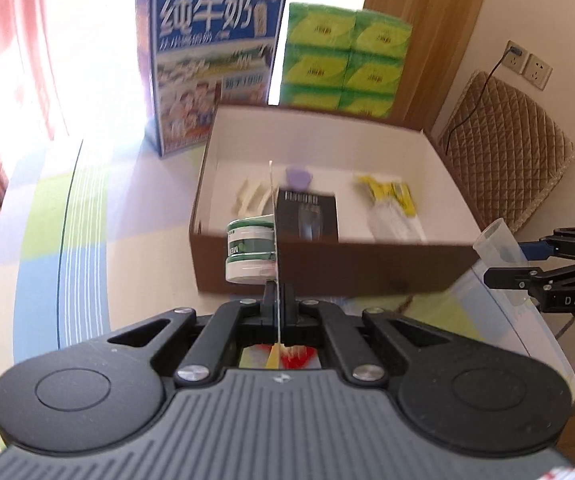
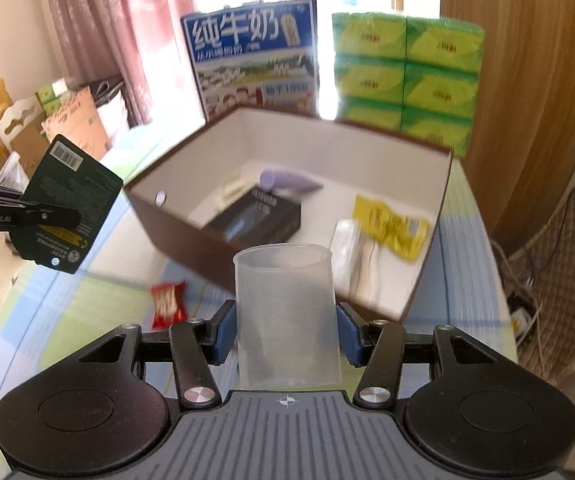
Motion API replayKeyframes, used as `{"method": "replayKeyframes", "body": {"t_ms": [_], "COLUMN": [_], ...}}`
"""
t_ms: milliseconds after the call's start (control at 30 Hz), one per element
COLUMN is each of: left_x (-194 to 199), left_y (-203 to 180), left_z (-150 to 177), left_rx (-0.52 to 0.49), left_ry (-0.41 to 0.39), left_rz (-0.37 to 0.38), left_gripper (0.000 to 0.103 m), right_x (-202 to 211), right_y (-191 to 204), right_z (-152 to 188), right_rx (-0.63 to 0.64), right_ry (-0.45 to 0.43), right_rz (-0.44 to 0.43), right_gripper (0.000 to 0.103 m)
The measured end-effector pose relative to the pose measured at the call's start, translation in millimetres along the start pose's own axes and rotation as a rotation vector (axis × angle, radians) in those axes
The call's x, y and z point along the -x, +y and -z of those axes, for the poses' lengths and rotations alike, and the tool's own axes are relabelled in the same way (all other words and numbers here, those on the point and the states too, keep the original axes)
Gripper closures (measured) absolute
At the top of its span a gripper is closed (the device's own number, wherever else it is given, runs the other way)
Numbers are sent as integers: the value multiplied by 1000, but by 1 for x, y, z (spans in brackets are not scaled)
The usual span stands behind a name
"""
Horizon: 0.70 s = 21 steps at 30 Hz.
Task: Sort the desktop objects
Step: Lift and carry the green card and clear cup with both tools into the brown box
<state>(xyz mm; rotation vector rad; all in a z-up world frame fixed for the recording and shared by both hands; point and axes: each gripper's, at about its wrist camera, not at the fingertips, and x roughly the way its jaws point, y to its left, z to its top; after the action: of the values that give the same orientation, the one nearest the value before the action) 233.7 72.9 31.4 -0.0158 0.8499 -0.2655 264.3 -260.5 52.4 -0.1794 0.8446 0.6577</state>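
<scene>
One box (image 2: 427, 280), perhaps five items inside.

The right gripper (image 2: 285, 336) clamped a translucent plastic cup (image 2: 285, 316) between its blue pads (image 2: 345, 334), the cup upright with its open rim up. Beyond it, near the desk's far edge, sat a brown cardboard box with a white inside (image 2: 427, 276). In the box lay a black rectangular carton (image 2: 257, 220), a lilac tube (image 2: 287, 180) behind it, and a yellow packet (image 2: 391, 224) toward the right wall. A red snack packet (image 2: 167, 304) lay on the checked tablecloth (image 2: 99, 300) just before the box. At the left edge, the left gripper (image 2: 43, 216) pinched a dark green card with a barcode (image 2: 67, 200), held above the desk. A blue milk carton (image 2: 255, 60) and green tissue packs (image 2: 407, 76) stood behind the box.
</scene>
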Motion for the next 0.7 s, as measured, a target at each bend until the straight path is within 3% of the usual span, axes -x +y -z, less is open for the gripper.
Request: {"method": "replayKeyframes", "body": {"t_ms": [267, 700], "left_x": [-32, -126], "left_y": [-5, -1], "left_z": [-54, -115], "left_rx": [-61, -120], "left_ry": [-27, 54], "left_rz": [-8, -48], "left_gripper": [103, 103], "right_x": [-22, -104], "right_y": [-10, -41], "right_z": [-46, -104], "right_rx": [13, -83], "right_ry": [-42, -15], "right_rz": [8, 75], "right_gripper": [53, 53]}}
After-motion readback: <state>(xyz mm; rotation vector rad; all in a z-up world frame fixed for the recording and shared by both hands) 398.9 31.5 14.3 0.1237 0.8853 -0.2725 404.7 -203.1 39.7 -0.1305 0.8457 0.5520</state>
